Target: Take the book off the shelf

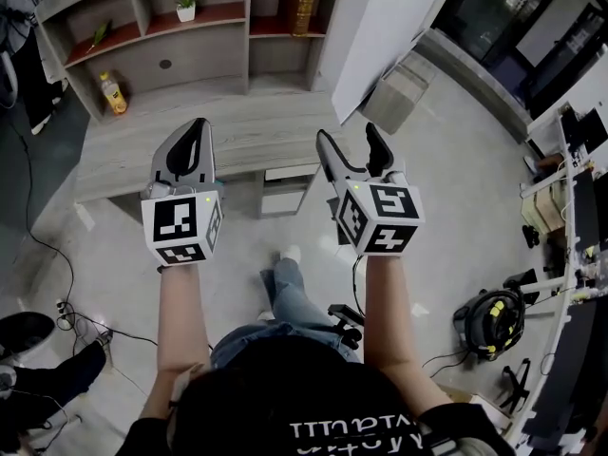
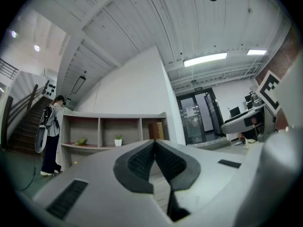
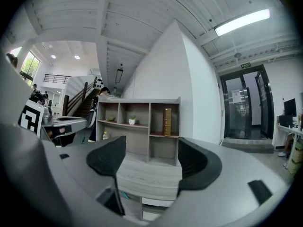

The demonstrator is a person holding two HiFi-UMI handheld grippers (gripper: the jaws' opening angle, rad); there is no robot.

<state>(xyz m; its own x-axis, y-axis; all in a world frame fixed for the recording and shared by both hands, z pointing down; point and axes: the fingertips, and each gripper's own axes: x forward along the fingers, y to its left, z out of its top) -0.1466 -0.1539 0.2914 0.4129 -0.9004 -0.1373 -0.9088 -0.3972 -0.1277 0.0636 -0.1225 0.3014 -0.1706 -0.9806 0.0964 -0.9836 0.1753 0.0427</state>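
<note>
Brown book, upright in the upper right compartment of the shelf, not yet touched.
Long axis vertical. It stands ahead of and above both grippers, well apart from them across the wooden desk. The right gripper, with jaws spread wide and nothing between them, sees the book almost straight ahead in its own view and is judged the nearer. The left gripper, with jaws pressed together on nothing, lies further off to the book's left.
</note>
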